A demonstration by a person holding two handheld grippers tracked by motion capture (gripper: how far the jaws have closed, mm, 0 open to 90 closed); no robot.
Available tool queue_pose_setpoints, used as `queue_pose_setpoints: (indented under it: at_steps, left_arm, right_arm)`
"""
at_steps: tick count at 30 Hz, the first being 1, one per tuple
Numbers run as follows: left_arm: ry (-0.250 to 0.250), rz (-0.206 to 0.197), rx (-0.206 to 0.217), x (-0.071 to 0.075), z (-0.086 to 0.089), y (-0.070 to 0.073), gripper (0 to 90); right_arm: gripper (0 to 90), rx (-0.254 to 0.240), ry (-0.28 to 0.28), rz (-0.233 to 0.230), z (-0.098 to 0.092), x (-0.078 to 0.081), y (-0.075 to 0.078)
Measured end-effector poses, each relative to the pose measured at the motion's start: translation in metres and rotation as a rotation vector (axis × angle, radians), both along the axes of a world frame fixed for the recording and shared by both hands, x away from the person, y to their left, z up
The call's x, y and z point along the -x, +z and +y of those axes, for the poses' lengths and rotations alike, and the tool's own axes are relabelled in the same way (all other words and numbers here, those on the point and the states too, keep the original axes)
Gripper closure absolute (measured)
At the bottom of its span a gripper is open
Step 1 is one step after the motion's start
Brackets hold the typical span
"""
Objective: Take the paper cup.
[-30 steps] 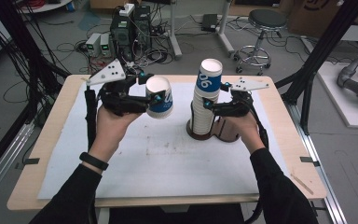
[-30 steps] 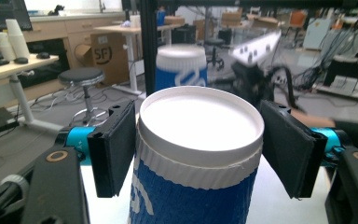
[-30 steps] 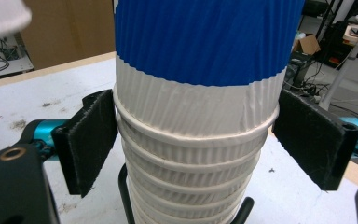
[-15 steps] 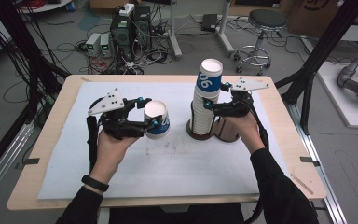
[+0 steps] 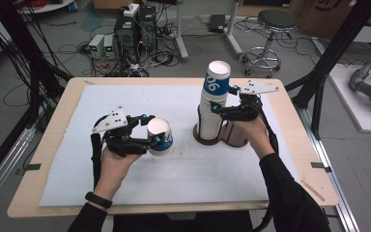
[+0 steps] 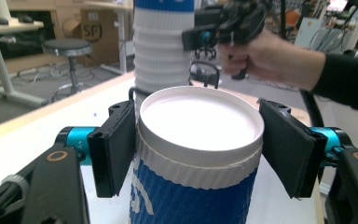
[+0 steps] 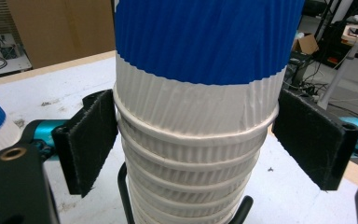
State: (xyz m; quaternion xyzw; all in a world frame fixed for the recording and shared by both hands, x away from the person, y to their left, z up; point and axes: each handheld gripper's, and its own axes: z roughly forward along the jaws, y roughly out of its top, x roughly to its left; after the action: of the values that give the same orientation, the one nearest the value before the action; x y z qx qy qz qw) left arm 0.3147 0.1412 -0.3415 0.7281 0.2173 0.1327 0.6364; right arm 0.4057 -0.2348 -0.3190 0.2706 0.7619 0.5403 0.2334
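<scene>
On the table [image 5: 67, 121], covered by a pale sheet, a tall stack of paper cups [image 5: 212, 108] standing upright in a dark round holder [image 5: 232, 137], with a blue-and-white cup on top. Left of the stack and a little nearer to the person, a single cup [image 5: 159, 137], blue and white, upside down with its white bottom facing up, resting on the sheet. Around this cup, the left claw [image 5: 152, 137], held by the left hand [image 5: 113, 162]; in the left gripper view the pads [image 6: 116, 149] stand at both sides of the cup [image 6: 196, 158], the left pad touching or almost touching the ribbed wall, the right pad with a thin gap, so not possible to tell if gripping firmly or only closed loosely around. Right of the stack, the right hand [image 5: 251, 130] with the right claw [image 5: 217, 108] reaching to the middle of the stack; in the right gripper view the pads [image 7: 91, 140] open wide, standing apart from the stack [image 7: 196, 140] at both sides, not touching it. Behind the stack, beyond the far edge of the table, a round stool [image 5: 270, 29] and computer boxes with many cables [image 5: 135, 38] on the floor.
</scene>
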Motion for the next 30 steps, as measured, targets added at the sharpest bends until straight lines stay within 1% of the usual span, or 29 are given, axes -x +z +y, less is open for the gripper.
queue_pose_setpoints:
  at_steps: [3,6,14,16,17,18,20,22,25,30]
  left_arm:
    - [-0.004,0.005,0.000,0.000,0.001,-0.003,29.7]
    - [-0.008,0.008,0.004,0.000,0.000,-0.004,29.8]
    - [-0.020,0.007,0.001,0.000,-0.002,-0.004,29.8]
    - [-0.019,0.009,0.005,0.000,-0.001,-0.005,29.8]
    - [-0.021,0.008,0.006,0.000,-0.001,-0.005,29.8]
    - [-0.019,0.007,0.005,0.001,-0.001,-0.005,29.8]
    - [-0.022,0.005,0.003,0.001,0.000,-0.005,29.7]
    - [-0.020,0.007,0.007,0.001,0.001,-0.006,29.8]
    - [-0.021,0.010,0.006,0.001,0.001,-0.008,29.7]
    - [-0.024,0.018,0.014,0.000,0.004,-0.011,29.7]
  right_arm:
    - [14.9,0.002,-0.003,0.007,0.000,0.001,0.000]
    - [15.0,0.006,-0.005,0.004,0.000,0.001,0.001]
    - [15.1,-0.022,-0.001,0.010,-0.004,0.005,0.004]
    - [15.1,-0.021,-0.001,0.009,-0.006,0.006,0.005]
    - [15.1,-0.024,0.001,0.017,-0.007,0.008,0.006]
    - [15.1,-0.019,-0.001,0.012,-0.008,0.009,0.006]
    - [15.1,-0.021,-0.002,0.013,-0.010,0.012,0.008]
    - [15.1,-0.022,-0.010,0.006,-0.013,0.016,0.010]
    - [15.1,-0.032,-0.005,-0.007,-0.017,0.025,0.012]
    - [15.1,-0.031,0.015,-0.025,-0.022,0.039,0.010]
